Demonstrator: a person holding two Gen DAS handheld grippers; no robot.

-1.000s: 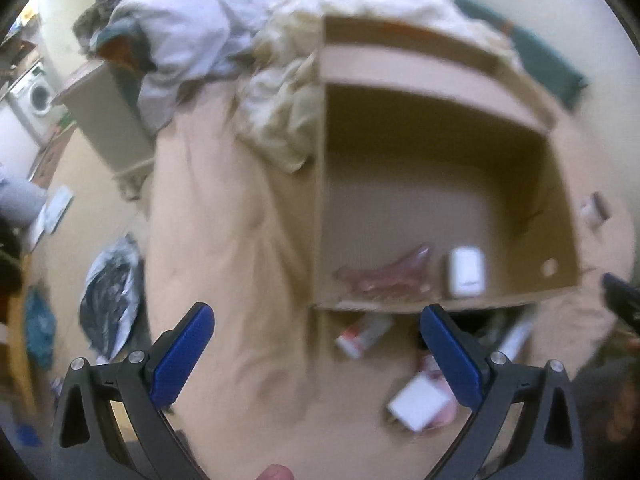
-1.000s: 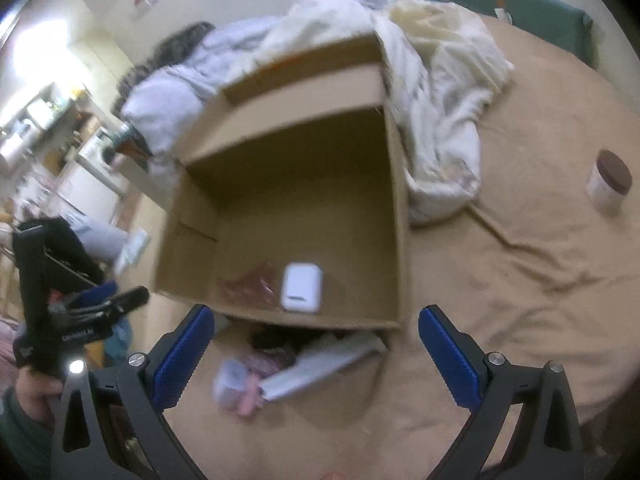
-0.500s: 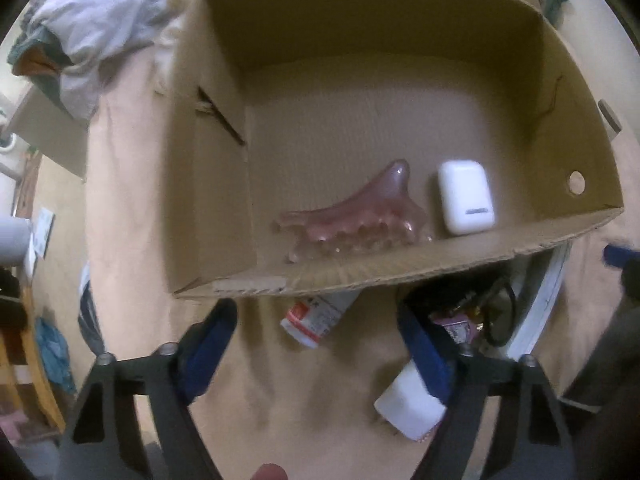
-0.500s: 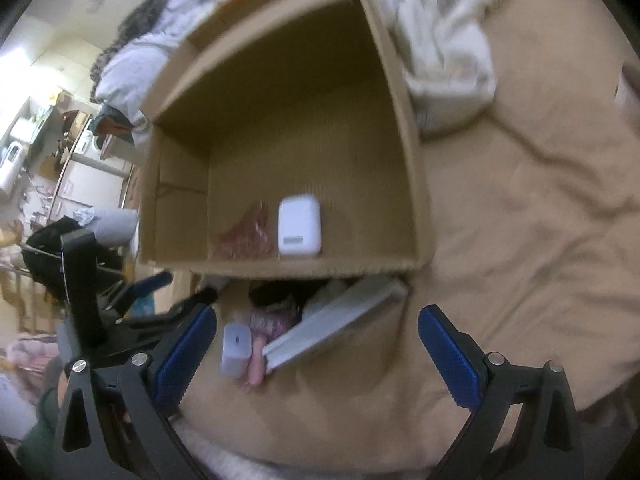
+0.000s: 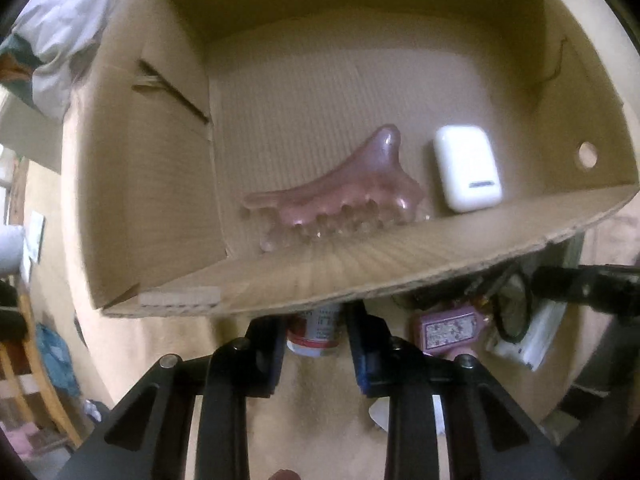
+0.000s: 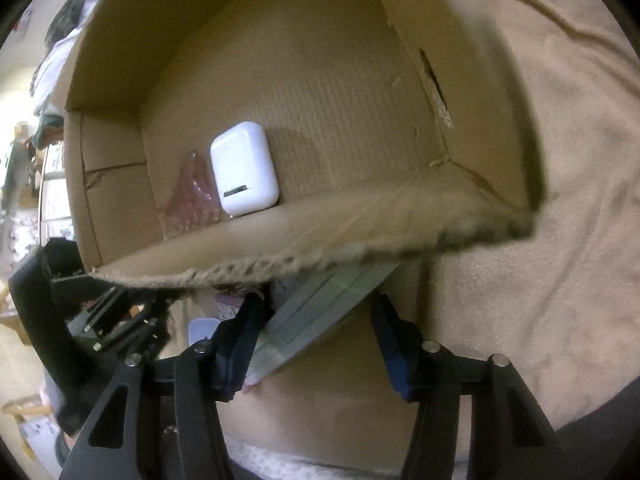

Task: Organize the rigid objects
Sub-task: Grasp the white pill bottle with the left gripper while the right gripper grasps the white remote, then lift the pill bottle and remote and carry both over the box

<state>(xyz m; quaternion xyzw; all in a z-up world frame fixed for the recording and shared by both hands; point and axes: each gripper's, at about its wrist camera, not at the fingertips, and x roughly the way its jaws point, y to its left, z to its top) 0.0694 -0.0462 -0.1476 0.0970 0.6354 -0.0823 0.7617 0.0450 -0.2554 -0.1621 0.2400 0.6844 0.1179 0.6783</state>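
- The left gripper (image 5: 314, 336), pointed down at the tan blanket (image 5: 320, 420), has just drawn its jaws in; the blue pads press on either side of a small red-and-white tube (image 5: 316, 332) lying just outside the box's near wall.
- The right gripper (image 6: 316, 336) has also just been closing, its jaws half-drawn around a long flat grey-white package (image 6: 320, 312); the left pad appears to meet the package's edge, the right pad stands clear of it.
- Beside the tube, in the left wrist view, a pink rectangular item (image 5: 448, 330), a black ring-shaped object (image 5: 512, 312) and a white packet (image 5: 532, 340) sit in a small pile against the box, with the black frame of the right gripper reaching in from the right.
- In the right wrist view the left gripper's black body shows at lower left, near a pale blue item (image 6: 204, 330).
- The cardboard box (image 5: 360, 280) stands open on the blanket just beyond both tools.
- Inside, against the near wall, a pink translucent comb-like massage tool (image 5: 344, 196) lies just beside a white earbud case (image 5: 466, 172).
- Past the box, rumpled pale bedding (image 5: 68, 32) is heaped at upper left.
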